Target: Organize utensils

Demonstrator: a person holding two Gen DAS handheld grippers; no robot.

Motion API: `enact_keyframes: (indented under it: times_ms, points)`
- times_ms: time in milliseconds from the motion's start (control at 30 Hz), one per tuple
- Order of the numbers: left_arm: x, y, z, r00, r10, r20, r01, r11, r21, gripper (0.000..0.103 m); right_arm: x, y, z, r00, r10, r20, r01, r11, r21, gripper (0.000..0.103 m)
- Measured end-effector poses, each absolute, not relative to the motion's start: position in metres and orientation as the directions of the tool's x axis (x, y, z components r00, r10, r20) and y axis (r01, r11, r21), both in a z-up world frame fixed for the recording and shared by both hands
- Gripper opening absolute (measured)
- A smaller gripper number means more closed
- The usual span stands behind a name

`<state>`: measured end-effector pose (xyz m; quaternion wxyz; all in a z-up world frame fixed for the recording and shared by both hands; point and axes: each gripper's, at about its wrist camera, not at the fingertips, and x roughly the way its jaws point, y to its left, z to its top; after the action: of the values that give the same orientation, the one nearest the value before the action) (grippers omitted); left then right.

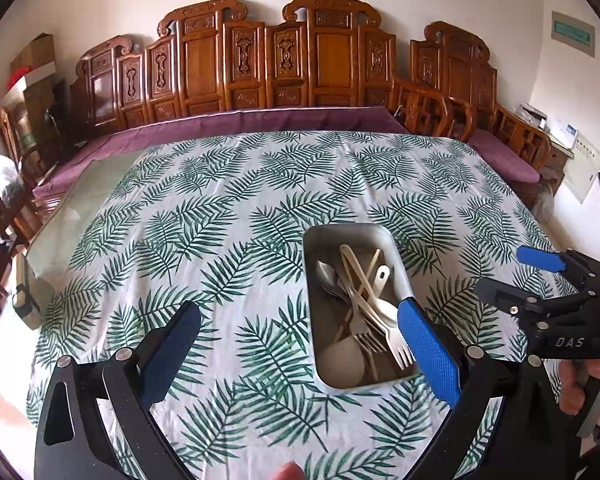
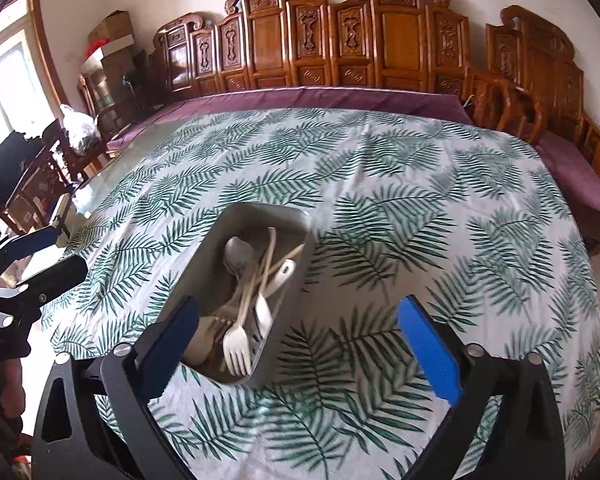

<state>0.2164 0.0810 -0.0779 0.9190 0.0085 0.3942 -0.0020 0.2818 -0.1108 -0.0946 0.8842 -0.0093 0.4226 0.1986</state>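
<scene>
Both tools empty and wide apart: my left tool (image 1: 300,344) hangs over the near end of the metal tray (image 1: 312,264), my right tool (image 2: 298,340) sits just right of it, nothing between either pair of blue pads. Utensils all lie inside the tray on the leaf-print desk (image 1: 220,208): a white plastic fork (image 2: 236,340) on top at the near end, a steel spoon (image 1: 327,278) toward the far end, other pale handles crossed over them. No loose utensil visible on the cloth, so I judge the sorting nearly or fully done. If I tidy further, I'd come straight down on one handle, pinch mid-shaft, avoid dragging the crossed pieces
</scene>
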Motion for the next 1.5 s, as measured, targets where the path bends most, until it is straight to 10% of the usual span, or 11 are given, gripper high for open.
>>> enact_keyframes:
  times_ms: [567, 1500]
  points:
    - [0.139, 0.023, -0.084, 0.712, -0.030, -0.701, 0.044, 0.999, 0.002, 0.095, 0.170, -0.195, -0.074, 0.702, 0.261, -0.663, -0.252, 0.961, 0.112, 0.100]
    - [0.010, -0.005, 0.064, 0.906, -0.032, -0.422, 0.051, 0.998, 0.034, 0.095, 0.036, -0.221, 0.063, 0.899, 0.235, -0.370, -0.218, 0.972, 0.090, 0.100]
